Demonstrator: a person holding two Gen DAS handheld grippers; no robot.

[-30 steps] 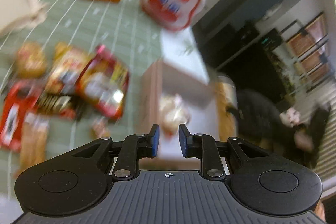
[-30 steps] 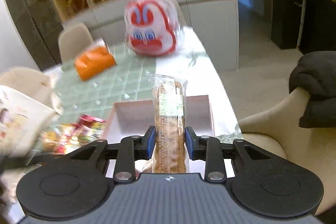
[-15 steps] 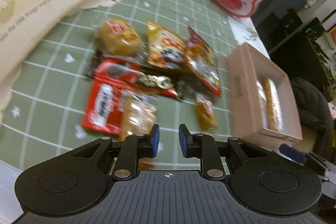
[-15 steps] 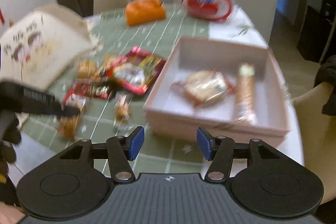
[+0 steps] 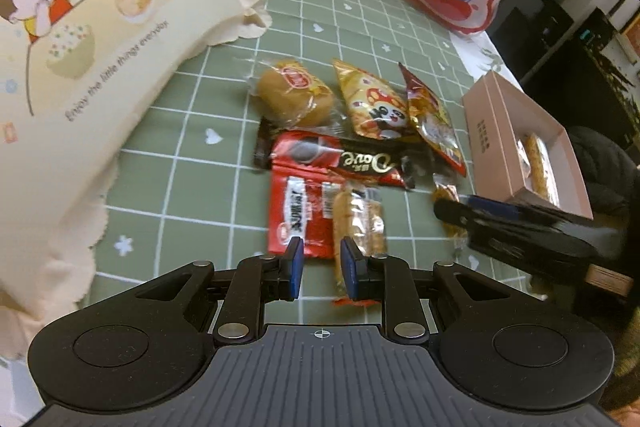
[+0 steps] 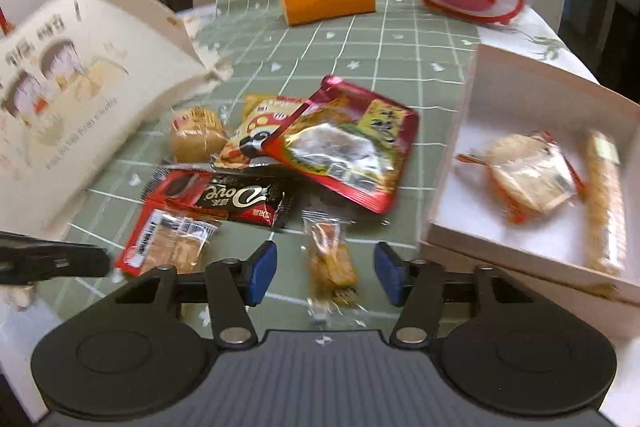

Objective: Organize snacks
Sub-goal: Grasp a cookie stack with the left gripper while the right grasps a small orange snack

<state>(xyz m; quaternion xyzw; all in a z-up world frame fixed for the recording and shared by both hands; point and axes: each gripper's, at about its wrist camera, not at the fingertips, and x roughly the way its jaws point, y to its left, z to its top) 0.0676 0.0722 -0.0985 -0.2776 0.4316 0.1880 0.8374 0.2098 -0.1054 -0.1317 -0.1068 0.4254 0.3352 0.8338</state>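
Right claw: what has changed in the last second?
The right claw let go of the long cracker pack, now lying in the pink box. It swung over a small clear snack packet, jaws just closing, not touching. The left claw stayed narrow and empty.

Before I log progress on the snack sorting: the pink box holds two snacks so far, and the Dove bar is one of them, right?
Not quite. The pink box does hold two snacks, but they are a clear-wrapped pastry and a long biscuit pack. The Dove bar lies outside it on the green tablecloth among the other snacks, as the right wrist view shows.
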